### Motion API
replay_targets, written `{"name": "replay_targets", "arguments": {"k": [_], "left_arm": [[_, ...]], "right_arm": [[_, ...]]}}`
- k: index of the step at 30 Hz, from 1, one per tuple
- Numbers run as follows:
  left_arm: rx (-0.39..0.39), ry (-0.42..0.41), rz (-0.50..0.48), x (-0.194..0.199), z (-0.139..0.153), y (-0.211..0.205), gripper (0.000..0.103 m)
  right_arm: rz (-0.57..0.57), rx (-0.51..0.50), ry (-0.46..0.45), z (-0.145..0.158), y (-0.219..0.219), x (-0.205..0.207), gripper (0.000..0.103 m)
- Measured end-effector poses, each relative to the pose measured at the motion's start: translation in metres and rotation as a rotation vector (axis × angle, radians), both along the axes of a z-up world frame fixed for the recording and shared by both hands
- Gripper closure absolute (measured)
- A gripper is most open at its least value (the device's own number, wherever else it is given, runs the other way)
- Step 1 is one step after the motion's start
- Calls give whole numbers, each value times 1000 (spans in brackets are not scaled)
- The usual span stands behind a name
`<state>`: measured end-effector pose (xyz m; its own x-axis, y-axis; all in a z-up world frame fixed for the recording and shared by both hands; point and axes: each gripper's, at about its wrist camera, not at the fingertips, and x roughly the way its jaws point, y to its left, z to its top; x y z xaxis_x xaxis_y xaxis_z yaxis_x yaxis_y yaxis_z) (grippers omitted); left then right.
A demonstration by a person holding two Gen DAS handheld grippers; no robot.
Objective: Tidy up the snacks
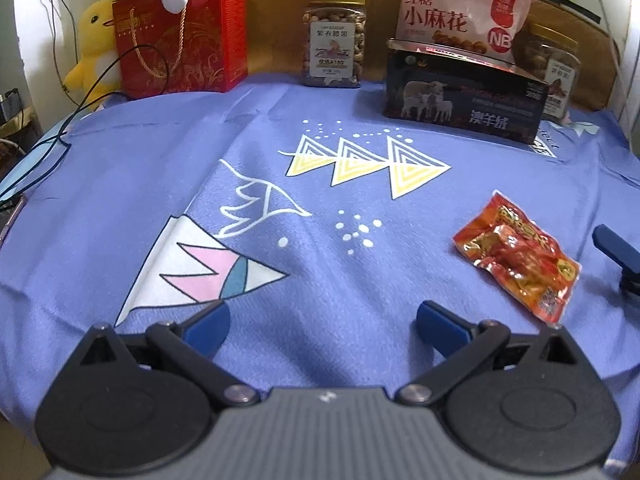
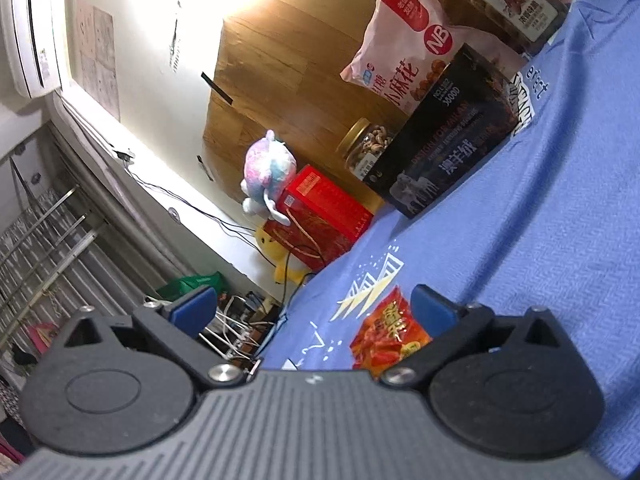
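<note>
A small red-orange snack packet (image 1: 518, 257) lies flat on the blue printed cloth (image 1: 280, 200), to the right of my left gripper (image 1: 322, 322), which is open and empty low over the cloth. My right gripper (image 2: 314, 306) is open, tilted sideways, with the packet (image 2: 386, 338) just below and between its fingers; one of its blue fingertips (image 1: 616, 246) shows right of the packet in the left wrist view. A pink snack bag (image 1: 456, 12) rests on a dark box (image 1: 464, 98) at the back.
Two nut jars stand at the back, one in the middle (image 1: 334, 40) and one at the right (image 1: 554, 68). A red gift box (image 1: 180, 36) with a plush toy on top and a yellow duck plush (image 1: 94, 44) stand back left. Black cables (image 1: 60, 120) trail off the left edge.
</note>
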<state>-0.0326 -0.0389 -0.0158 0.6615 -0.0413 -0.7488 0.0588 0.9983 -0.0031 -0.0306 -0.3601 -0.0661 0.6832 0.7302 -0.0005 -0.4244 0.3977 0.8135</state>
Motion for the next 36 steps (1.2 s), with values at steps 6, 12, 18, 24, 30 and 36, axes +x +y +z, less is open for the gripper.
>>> {"name": "replay_targets", "arguments": {"k": [6, 12, 18, 24, 30, 36], "left_arm": [[-22, 6, -49, 0, 2, 8, 0], [-147, -17, -111, 7, 10, 21, 1], [-114, -55, -182, 12, 13, 17, 7], [-63, -96, -165, 15, 11, 19, 13], [-113, -42, -219, 25, 14, 12, 22], [-146, -37, -266, 31, 20, -3, 36]], "right_arm": [[14, -74, 8, 2, 5, 2, 0], [40, -274, 21, 10, 26, 3, 0], [26, -343, 133, 15, 26, 16, 31], [-26, -453, 94, 41, 21, 24, 52], [20, -685, 23, 50, 50, 25, 57], [66, -855, -13, 65, 58, 43, 66]]}}
